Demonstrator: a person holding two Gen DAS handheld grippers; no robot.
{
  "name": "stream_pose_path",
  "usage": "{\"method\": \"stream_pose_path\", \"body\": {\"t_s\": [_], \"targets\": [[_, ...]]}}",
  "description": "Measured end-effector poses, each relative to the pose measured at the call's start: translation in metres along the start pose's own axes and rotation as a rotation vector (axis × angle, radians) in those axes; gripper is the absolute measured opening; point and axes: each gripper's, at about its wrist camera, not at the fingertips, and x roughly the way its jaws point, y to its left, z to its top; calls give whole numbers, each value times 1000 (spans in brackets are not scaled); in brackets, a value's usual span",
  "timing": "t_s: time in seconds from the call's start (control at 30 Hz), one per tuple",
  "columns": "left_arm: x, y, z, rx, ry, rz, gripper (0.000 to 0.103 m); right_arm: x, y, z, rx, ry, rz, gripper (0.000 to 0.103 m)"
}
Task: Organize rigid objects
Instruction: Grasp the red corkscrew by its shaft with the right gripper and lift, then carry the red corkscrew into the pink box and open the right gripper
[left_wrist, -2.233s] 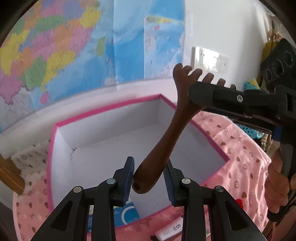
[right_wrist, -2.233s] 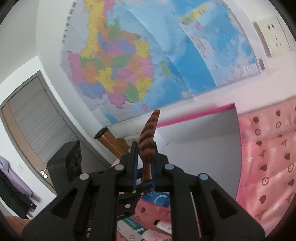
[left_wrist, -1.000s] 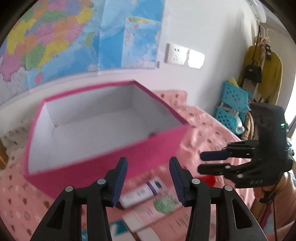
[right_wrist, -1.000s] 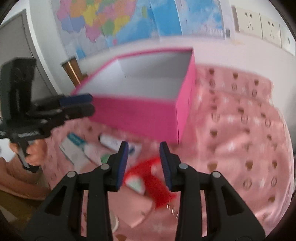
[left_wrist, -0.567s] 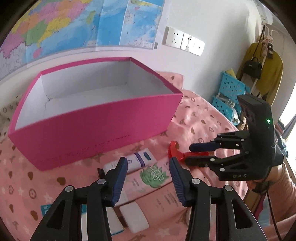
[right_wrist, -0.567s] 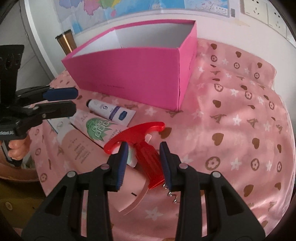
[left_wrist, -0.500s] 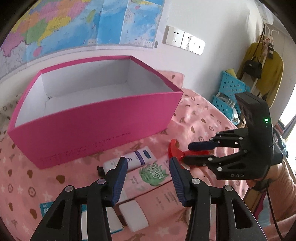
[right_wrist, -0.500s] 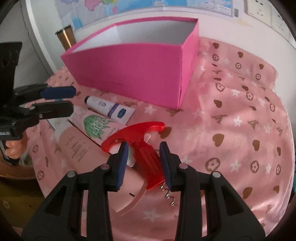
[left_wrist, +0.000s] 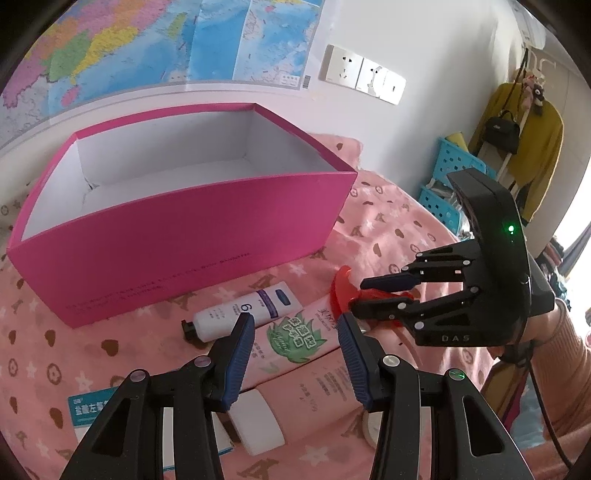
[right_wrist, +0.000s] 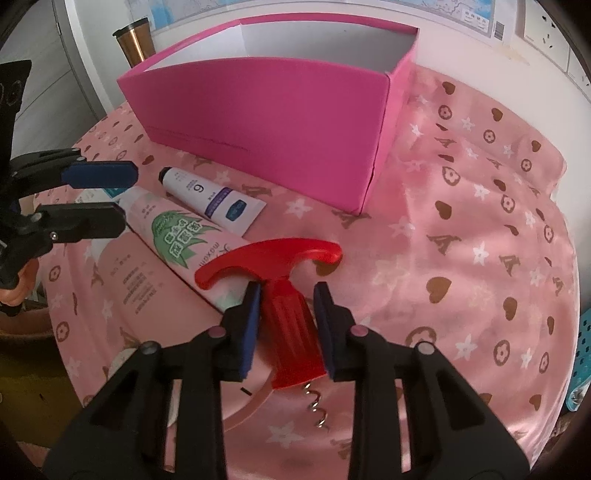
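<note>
Left view: left gripper (left_wrist: 296, 345) fingers parted, empty, above pink green-leaf plastic tube (left_wrist: 295, 338); keep clear.

Right view: right gripper (right_wrist: 287, 308) fingers closing around ribbed body of red plastic corkscrew (right_wrist: 286, 295) between them; squeeze squarely below T-handle, avoid spiral.

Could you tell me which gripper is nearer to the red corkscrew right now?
Right. The right gripper straddles the red corkscrew, jaws closing around its body. The left gripper hovers beside it over the green-leaf tube.

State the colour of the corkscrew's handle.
Red: the corkscrew shows best in the right wrist view.
</note>
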Motion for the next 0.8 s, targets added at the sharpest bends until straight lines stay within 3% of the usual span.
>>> {"method": "stream_pose_path", "body": {"t_s": [0.2, 0.6, 0.8], "targets": [[3, -4, 0, 3, 7, -37, 48, -18, -6, -3, 62, -71, 27, 27], [19, -34, 2, 67, 53, -183, 48, -46, -8, -6, 171, -194, 97, 27], [28, -50, 7, 101, 56, -212, 48, -59, -7, -5, 182, -240, 97, 27]]}}
